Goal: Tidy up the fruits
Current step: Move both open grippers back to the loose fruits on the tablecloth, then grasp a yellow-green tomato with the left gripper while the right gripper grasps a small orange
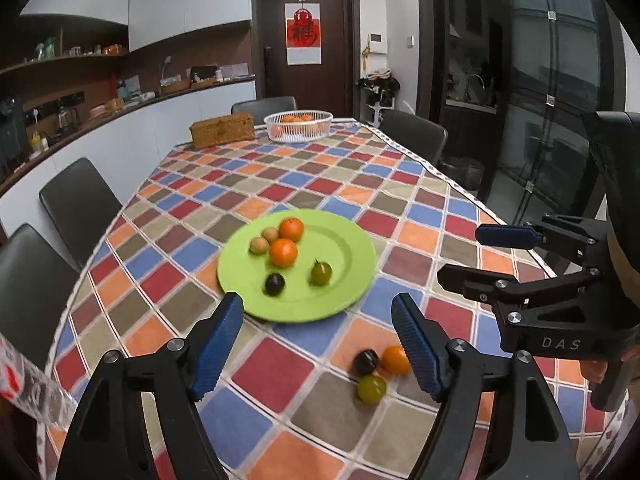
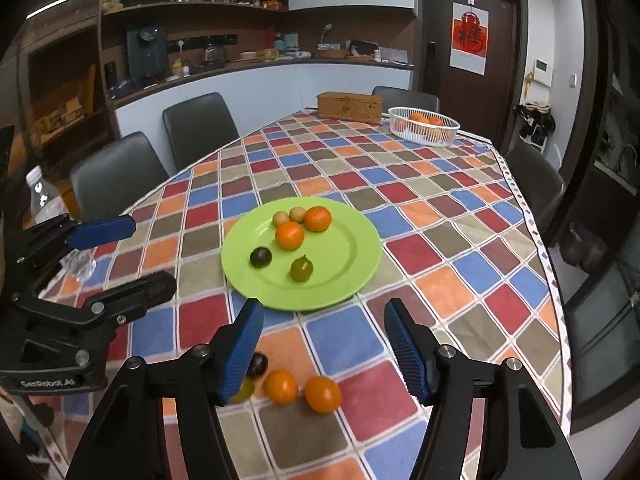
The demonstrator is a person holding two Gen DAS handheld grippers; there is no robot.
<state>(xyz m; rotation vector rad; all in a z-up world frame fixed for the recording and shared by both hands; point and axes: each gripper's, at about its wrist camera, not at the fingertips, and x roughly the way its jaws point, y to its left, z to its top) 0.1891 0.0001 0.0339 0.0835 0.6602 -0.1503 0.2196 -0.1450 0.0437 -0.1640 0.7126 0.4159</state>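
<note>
Both sets of jaws are spread and empty: the left gripper (image 1: 318,338) and the right gripper (image 2: 322,342) hang over the near end of the table (image 2: 440,208), nothing between the pads. The green plate (image 2: 352,248) sits mid-table with two oranges, two small brown fruits, a dark plum and a green one. Four loose fruits lie near the table's near edge: a dark plum (image 2: 256,364), a green fruit (image 1: 371,389) and two oranges (image 2: 282,387). Best play, I'd say: drop straight over one orange, jaws wide, and close gently so it doesn't roll off.
</note>
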